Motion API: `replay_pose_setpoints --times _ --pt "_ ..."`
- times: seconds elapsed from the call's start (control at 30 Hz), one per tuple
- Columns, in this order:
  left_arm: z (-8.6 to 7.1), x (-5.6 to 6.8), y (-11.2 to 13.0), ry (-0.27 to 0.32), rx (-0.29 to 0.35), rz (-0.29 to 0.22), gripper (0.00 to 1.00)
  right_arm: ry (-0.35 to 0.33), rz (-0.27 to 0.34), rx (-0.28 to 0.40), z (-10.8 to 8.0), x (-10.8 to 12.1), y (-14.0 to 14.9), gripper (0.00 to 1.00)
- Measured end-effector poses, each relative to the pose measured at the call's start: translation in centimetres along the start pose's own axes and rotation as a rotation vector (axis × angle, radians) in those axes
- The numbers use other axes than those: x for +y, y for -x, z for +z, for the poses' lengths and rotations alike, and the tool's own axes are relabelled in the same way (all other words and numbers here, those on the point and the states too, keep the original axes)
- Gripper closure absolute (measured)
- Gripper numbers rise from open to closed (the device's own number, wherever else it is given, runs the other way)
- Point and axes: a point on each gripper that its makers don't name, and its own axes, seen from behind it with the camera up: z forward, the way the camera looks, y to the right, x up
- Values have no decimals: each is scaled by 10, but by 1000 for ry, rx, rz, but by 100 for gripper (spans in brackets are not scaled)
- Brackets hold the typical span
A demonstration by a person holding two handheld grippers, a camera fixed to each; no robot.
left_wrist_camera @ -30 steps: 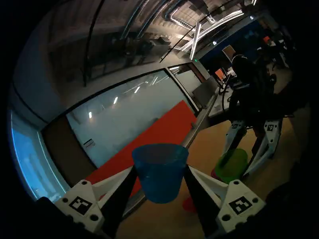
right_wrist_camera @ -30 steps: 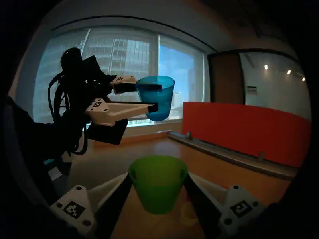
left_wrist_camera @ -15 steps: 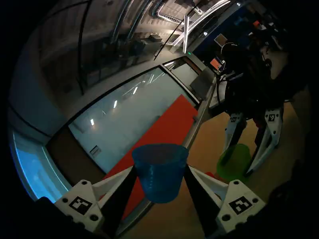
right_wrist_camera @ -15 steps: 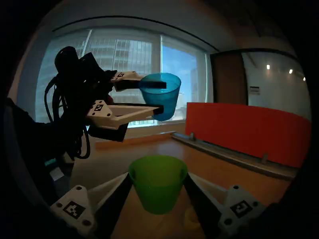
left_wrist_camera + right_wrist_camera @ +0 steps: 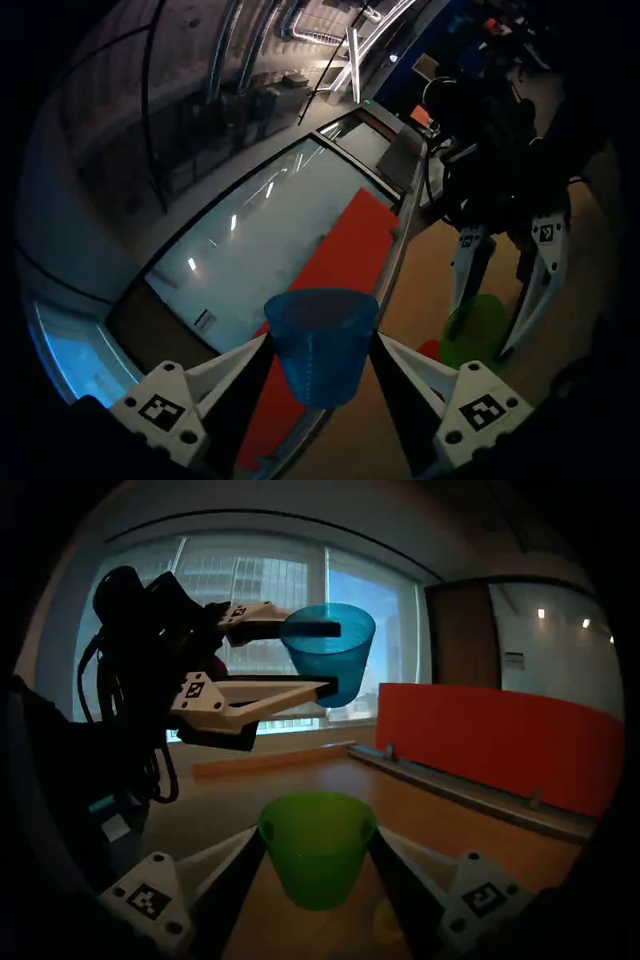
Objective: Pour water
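Blue cup: we are pinching it between both fingers of the left tool, up in the air and well above the desk. Over the last second we have been lifting it and starting to roll it. In the right gripper view it is now sitting higher against the window than before, with its rim leaning toward the red panel. In the left gripper view the whole room is turning further around the cup, which points to the same roll.

We are keeping the green cup where it was, clamped by both fingers of the right tool, upright and low over the desk. It is lying below the blue cup and a little to the side.

We are judging this as the start of the pour. No stream is showing yet, and we cannot tell whether the blue cup is holding water.

Both cups are looking like thin, translucent plastic, tapering from a wide round rim to a narrower base. The blue wall is showing a fine ribbed texture, while the green wall is looking smooth. The desk is appearing as warm, smooth wood.
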Motion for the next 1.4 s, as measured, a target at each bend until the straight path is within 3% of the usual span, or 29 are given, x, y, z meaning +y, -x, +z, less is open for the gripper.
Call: replay_pose_setpoints --times 0.77,1.4 --pt "5 0 -17 -17 6 184 18 -2 -6 8 1 0 -4 10" --pt "0 -3 -22 -33 5 248 18 1 -15 9 0 0 -7 10"
